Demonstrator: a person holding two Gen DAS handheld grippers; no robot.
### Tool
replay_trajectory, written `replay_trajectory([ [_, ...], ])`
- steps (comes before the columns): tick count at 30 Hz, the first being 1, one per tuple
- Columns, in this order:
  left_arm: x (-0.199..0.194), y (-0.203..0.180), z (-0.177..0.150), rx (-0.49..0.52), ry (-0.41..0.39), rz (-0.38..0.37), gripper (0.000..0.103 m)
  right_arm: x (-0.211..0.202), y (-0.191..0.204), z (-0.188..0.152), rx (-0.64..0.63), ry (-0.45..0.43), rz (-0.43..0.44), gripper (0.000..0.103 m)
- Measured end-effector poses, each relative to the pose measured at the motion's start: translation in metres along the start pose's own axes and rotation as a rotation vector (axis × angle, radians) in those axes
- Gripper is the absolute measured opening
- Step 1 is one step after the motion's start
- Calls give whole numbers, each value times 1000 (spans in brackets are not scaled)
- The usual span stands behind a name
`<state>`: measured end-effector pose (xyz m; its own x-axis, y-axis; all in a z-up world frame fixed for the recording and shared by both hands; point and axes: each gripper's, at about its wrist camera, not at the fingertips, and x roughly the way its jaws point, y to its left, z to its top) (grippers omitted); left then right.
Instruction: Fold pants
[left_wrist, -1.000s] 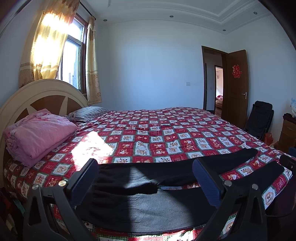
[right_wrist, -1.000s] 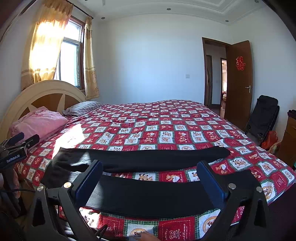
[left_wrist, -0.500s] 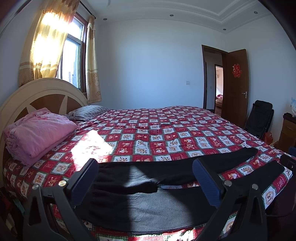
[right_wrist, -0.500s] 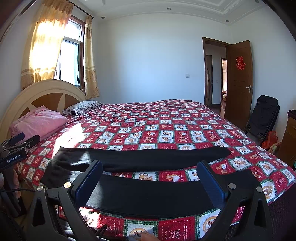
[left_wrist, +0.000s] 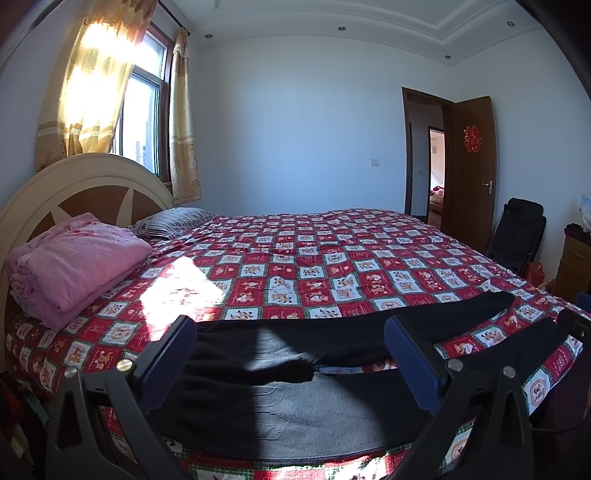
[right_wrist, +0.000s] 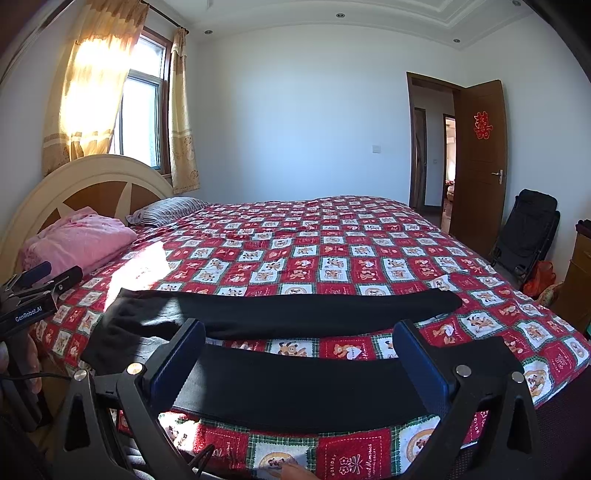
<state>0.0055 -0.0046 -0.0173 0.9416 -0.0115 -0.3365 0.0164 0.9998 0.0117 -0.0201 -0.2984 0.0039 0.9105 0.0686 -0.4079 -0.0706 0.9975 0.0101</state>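
Pants: laid flat, legs parted, at the bed's near edge.
Left gripper: held wide apart, empty.
Right gripper: likewise.
Risk: only the top layer may be pinched, bunching the fold.

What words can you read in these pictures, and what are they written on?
"GenRobot.AI": white letters on the left gripper, seen at the left edge of the right wrist view.
"HOLIDAY": on a red patch of the quilt at the near edge of the bed; the other words beside it are too blurred to read.
Red paper sign on the brown door: a Chinese double-happiness character (囍).
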Motion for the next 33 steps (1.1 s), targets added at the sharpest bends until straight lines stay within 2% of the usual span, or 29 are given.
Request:
replay_trajectory([
  [33, 7, 4, -6, -3, 24, -3, 103, 7, 0, -2, -4, 26, -6, 102],
])
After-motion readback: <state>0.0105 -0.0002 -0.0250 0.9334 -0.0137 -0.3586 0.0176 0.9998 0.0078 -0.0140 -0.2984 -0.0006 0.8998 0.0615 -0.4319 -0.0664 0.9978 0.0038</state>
